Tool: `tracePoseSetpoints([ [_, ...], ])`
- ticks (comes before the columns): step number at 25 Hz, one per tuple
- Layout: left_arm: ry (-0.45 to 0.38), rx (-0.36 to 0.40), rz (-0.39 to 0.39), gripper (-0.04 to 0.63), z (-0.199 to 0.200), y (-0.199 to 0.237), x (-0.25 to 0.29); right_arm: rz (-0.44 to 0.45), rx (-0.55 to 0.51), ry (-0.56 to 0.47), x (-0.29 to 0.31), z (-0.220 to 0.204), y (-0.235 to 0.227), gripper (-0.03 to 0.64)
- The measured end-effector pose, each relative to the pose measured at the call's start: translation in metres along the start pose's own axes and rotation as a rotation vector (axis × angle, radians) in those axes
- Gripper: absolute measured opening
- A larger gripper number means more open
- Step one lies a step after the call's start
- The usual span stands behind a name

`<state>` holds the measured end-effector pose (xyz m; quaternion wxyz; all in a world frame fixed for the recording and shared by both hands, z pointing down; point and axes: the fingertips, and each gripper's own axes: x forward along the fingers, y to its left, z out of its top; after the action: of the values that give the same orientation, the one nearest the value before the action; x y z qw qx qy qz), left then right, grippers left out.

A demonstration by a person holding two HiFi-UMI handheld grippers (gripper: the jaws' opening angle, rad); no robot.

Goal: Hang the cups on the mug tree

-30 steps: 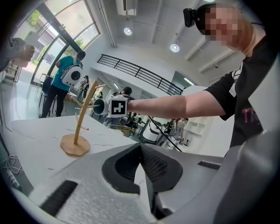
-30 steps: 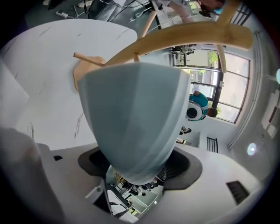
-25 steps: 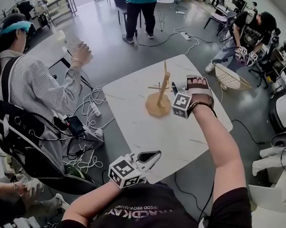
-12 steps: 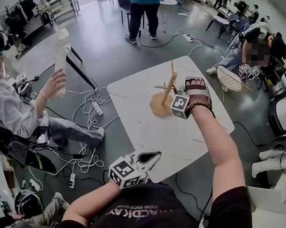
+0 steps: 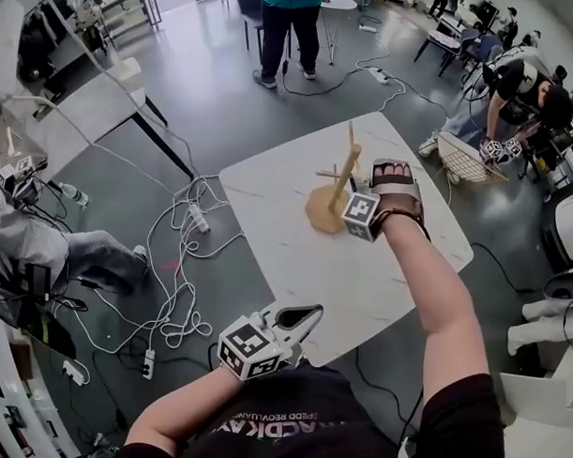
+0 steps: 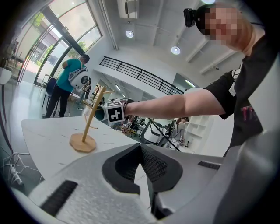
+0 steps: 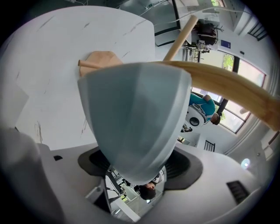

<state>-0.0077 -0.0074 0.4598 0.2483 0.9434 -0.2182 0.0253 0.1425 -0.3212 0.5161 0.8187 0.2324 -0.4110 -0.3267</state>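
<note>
Hardly anything has shifted since half a second ago. Over the white table [image 5: 378,283], the right gripper [image 7: 139,177] still clamps a pale grey cup [image 7: 135,113] at a branch of the wooden mug tree [image 5: 331,189]. At the near table edge, the left gripper [image 6: 142,164] has its jaws together and empty, well apart from the tree.

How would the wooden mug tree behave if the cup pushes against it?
The mug tree probably tips easily: tall thin post, small flat base. It looks like light wood, so it may slide on the smooth table. The cup in the right gripper sits by a peg.
</note>
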Motion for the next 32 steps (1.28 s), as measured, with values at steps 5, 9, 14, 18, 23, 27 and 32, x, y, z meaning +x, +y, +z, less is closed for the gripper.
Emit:
tracePoseSetpoints([
  [5,0.004,0.0,-0.003,-0.006,0.001,0.0,0.0,0.001,-0.009,0.013,0.002,-0.001,0.002,0.339],
  [9,0.006,-0.001,-0.007,-0.006,0.001,0.001,-0.001,-0.019,-0.012,0.036,-0.002,-0.004,-0.002,0.339],
  [14,0.006,0.001,-0.015,-0.006,-0.002,0.002,-0.004,-0.017,-0.007,0.021,-0.003,0.002,0.002,0.339],
  [18,0.005,0.004,-0.021,-0.006,-0.001,0.001,-0.009,-0.022,0.003,0.028,-0.011,0.0,-0.004,0.339],
  [23,0.004,0.011,-0.028,-0.006,0.0,0.0,-0.008,-0.049,0.007,-0.001,-0.011,0.001,-0.005,0.339],
  [27,0.007,0.017,-0.043,-0.006,0.001,-0.002,-0.007,-0.029,0.025,-0.028,-0.025,-0.009,0.005,0.339],
  [32,0.02,0.029,-0.082,-0.006,0.001,-0.008,0.001,-0.028,0.088,-0.074,-0.05,-0.03,0.017,0.339],
])
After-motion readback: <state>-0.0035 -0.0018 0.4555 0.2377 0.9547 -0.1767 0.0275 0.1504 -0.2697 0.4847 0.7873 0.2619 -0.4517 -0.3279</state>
